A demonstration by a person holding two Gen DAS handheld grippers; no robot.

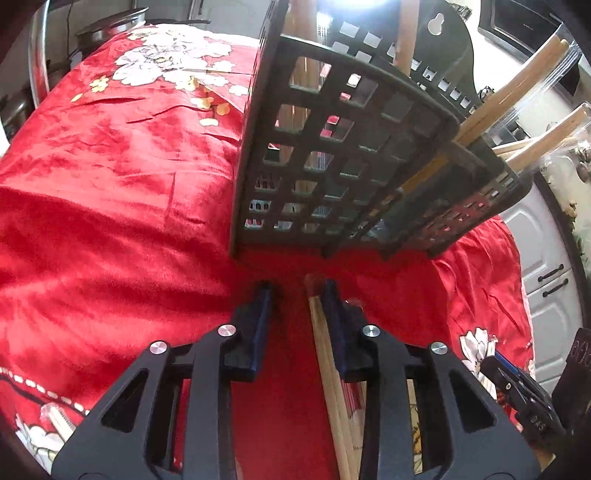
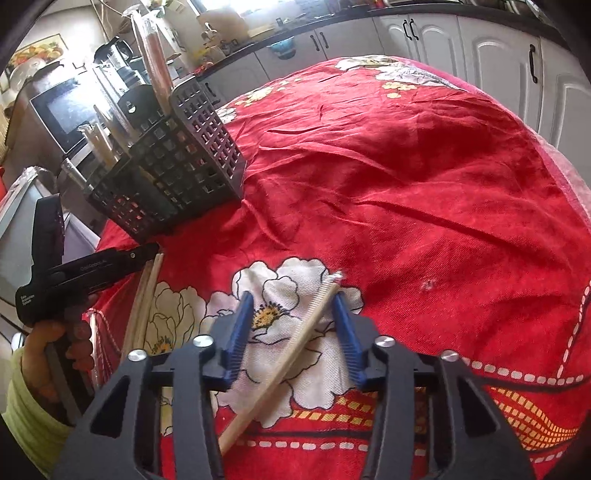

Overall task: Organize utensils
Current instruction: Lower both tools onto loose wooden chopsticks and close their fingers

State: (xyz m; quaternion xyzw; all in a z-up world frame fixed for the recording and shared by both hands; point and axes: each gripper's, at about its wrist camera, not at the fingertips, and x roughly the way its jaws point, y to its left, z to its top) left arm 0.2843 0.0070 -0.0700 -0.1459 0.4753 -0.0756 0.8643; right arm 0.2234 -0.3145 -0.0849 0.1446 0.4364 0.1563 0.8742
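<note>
A dark grey perforated utensil caddy (image 1: 332, 155) stands on the red cloth, with wooden handles sticking up out of it; it also shows in the right wrist view (image 2: 173, 170). My left gripper (image 1: 295, 291) is open just in front of the caddy's base, with a bundle of wooden chopsticks (image 1: 332, 373) lying on the cloth against its right finger. My right gripper (image 2: 293, 306) is open and low over the cloth, with one wrapped chopstick (image 2: 291, 347) lying slantwise between its fingers. The left gripper (image 2: 92, 266) and the chopsticks (image 2: 147, 295) show at the left of the right wrist view.
A red flowered tablecloth (image 2: 406, 184) covers the table. White kitchen cabinets (image 2: 480, 51) run behind it. A microwave (image 2: 62, 110) and a blender stand behind the caddy. Metal pots (image 1: 107, 29) sit past the table's far left edge.
</note>
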